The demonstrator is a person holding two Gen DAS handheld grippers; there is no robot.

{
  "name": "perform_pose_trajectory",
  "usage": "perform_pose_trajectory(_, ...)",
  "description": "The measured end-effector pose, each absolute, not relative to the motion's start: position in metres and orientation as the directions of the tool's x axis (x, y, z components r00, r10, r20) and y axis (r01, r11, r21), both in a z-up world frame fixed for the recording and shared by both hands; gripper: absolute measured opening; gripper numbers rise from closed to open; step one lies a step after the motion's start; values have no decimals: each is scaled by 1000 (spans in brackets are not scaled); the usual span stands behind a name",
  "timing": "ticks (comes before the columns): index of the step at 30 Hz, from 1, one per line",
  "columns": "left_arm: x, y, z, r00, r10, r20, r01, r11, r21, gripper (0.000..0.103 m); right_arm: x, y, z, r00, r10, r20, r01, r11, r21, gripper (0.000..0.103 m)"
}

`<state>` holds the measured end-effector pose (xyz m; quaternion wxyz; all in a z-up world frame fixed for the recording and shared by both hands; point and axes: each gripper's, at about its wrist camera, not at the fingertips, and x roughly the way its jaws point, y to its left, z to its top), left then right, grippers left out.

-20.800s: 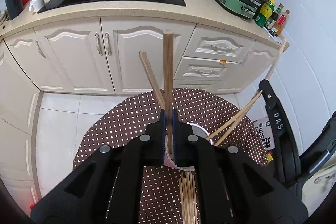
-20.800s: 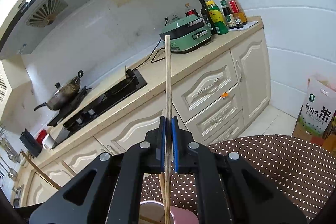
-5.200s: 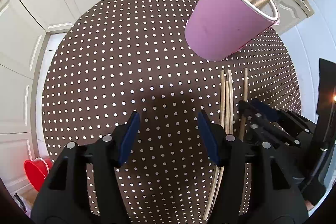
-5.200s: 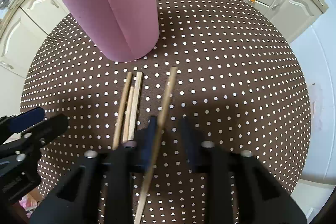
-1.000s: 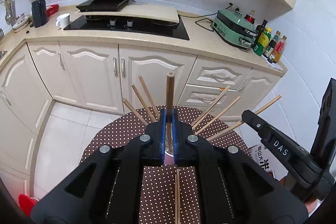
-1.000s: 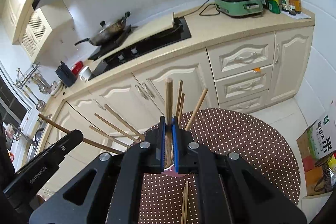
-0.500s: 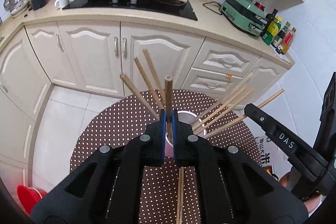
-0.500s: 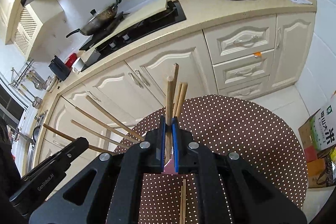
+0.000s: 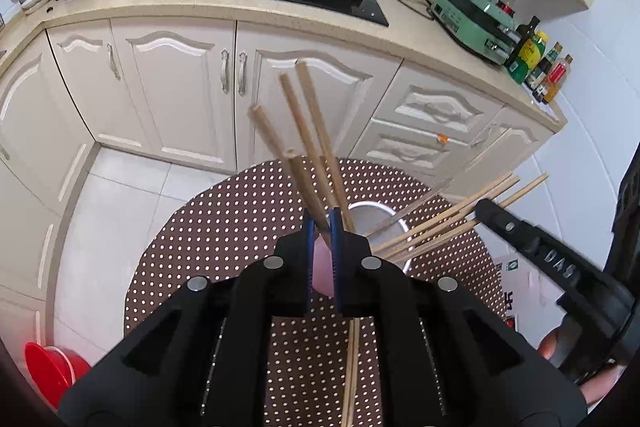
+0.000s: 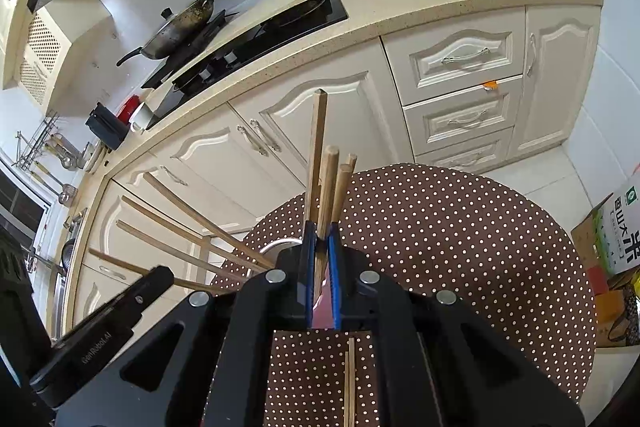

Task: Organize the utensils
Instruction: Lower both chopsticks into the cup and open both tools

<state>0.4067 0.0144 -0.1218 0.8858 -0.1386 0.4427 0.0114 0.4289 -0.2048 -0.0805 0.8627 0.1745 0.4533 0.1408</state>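
Both grippers hover over the pink cup (image 9: 322,269) on the dotted table (image 9: 224,227). The left gripper (image 9: 322,227) is clamped on a chopstick (image 9: 300,179) leaning toward 11 o'clock; the right gripper (image 10: 322,239) pinches a chopstick (image 10: 326,187) pointing to 12. More chopsticks (image 9: 448,223) fan from the cup toward 2 o'clock. A loose pair (image 10: 351,379) lies on the table at 6 o'clock.
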Motion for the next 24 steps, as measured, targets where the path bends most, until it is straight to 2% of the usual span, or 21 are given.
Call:
perform_pose_trajectory(5,405,15,-126,595,-107,-797,-136,963,-231,11,429,-204,-81,545,397,-739,-82,902,424,8)
perform_pose_trajectory(6,405,13,-127,588,-105,-802,-130,966,-222,14,429,-204,-81,544,396,-739,-82,902,423,8)
perform_pose_trajectory(8,403,12,-128,586,-107,-803,-124,968,-219,26,428,-204,-81,541,398,-741,-79,901,427,8)
perform_pose_trajectory(10,399,12,-127,600,-111,-792,-121,966,-227,52,428,-205,-82,537,399,-743,-73,900,430,10)
perform_pose_trajectory(13,396,11,-125,610,-107,-785,-115,968,-221,52,426,-207,-81,532,396,-748,-65,900,430,15)
perform_pose_trajectory(19,396,10,-125,609,-98,-787,-109,973,-206,52,420,-209,-77,542,380,-750,-64,908,413,37)
perform_pose_trajectory(24,394,11,-123,612,-93,-785,-107,974,-199,52,417,-208,-76,540,375,-754,-71,912,403,42)
